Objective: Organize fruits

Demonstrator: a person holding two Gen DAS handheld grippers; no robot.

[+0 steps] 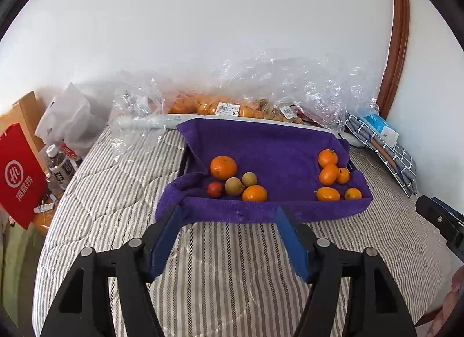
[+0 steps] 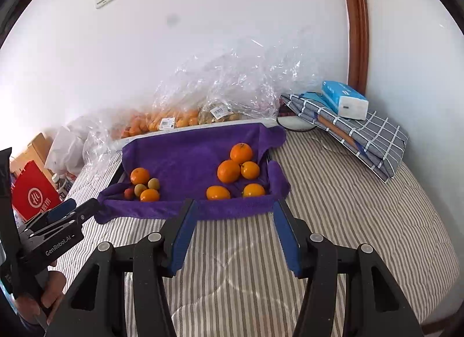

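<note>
Purple towel holds two fruit clusters (well apart); each hand-held gripper gapes, released.

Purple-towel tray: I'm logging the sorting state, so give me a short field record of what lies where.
surface: striped bed cover
tray: lined with purple towel
left group: two oranges, two greenish-brown fruits, one small red fruit
right group: five oranges, nothing else
behind tray: bagged fruit against the wall
left hand-held gripper: open, empty, short of the tray
right hand-held gripper: open, empty, short of the tray
</note>
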